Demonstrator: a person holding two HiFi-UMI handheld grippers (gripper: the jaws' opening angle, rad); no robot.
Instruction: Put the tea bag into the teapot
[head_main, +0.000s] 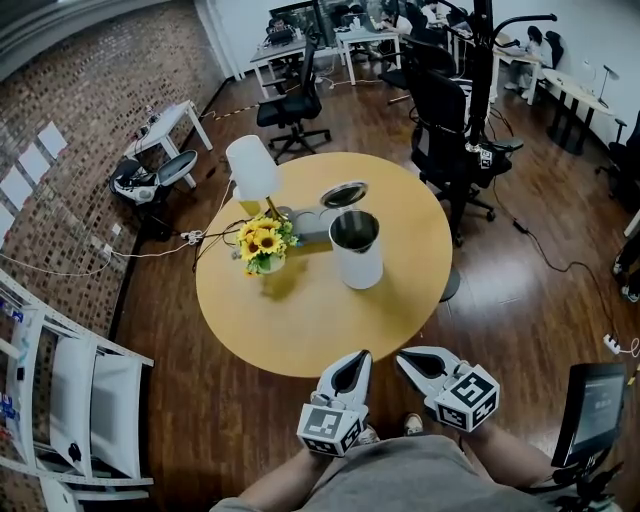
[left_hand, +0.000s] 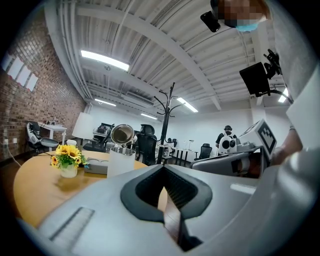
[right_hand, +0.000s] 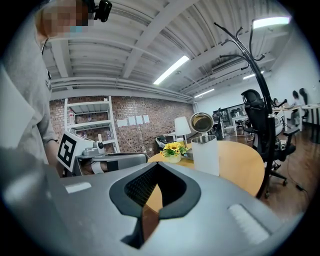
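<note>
Visibly, left claw (head_main: 363, 354) and right claw (head_main: 401, 356), jaws together, bear square markers (head_main: 468, 394).

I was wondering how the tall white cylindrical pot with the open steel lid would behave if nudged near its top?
The tall white cylindrical pot looks rigid and smooth-walled, so jaws might slip on it. Standing tall on a narrow base, with its steel lid swung open, it would probably tip rather than slide on the round wooden table.
</note>
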